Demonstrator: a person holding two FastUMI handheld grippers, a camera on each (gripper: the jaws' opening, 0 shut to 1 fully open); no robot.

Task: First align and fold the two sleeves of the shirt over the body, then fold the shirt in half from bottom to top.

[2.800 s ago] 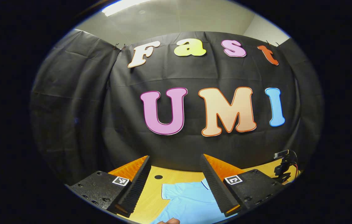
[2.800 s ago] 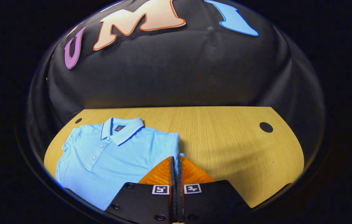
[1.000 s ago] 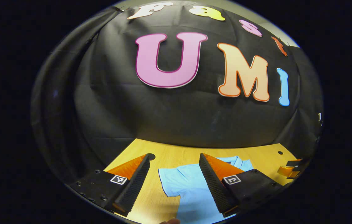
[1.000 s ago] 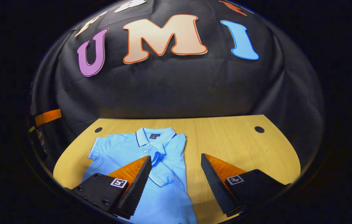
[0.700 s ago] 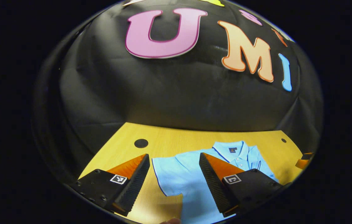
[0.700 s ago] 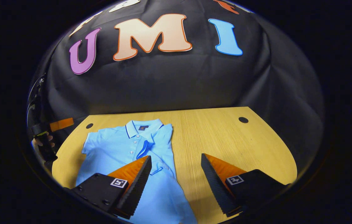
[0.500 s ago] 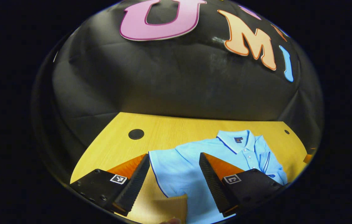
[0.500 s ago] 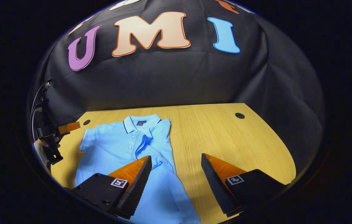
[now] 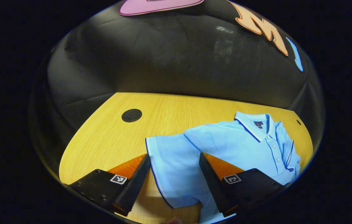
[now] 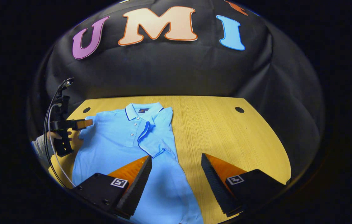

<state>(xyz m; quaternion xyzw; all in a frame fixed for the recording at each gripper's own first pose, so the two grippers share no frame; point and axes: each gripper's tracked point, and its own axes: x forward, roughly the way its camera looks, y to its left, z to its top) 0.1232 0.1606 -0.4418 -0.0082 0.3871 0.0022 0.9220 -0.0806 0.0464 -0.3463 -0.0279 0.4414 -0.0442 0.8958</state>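
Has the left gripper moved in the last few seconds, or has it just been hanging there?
Yes. The left gripper has tipped down and come in toward the shirt: its open fingers now flank the spread sleeve on the table.

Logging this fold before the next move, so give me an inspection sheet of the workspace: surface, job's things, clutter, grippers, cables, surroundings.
Surface: light wooden table with dark round holes.
Job's things: light blue polo shirt lying flat, collar toward the wall; one sleeve folded over the body, the other sleeve spread out.
Clutter: nothing seen.
Grippers: left gripper open, straddling the spread sleeve; right gripper open over the shirt's edge.
Cables: black cable at the left gripper.
Surroundings: black cloth wall.
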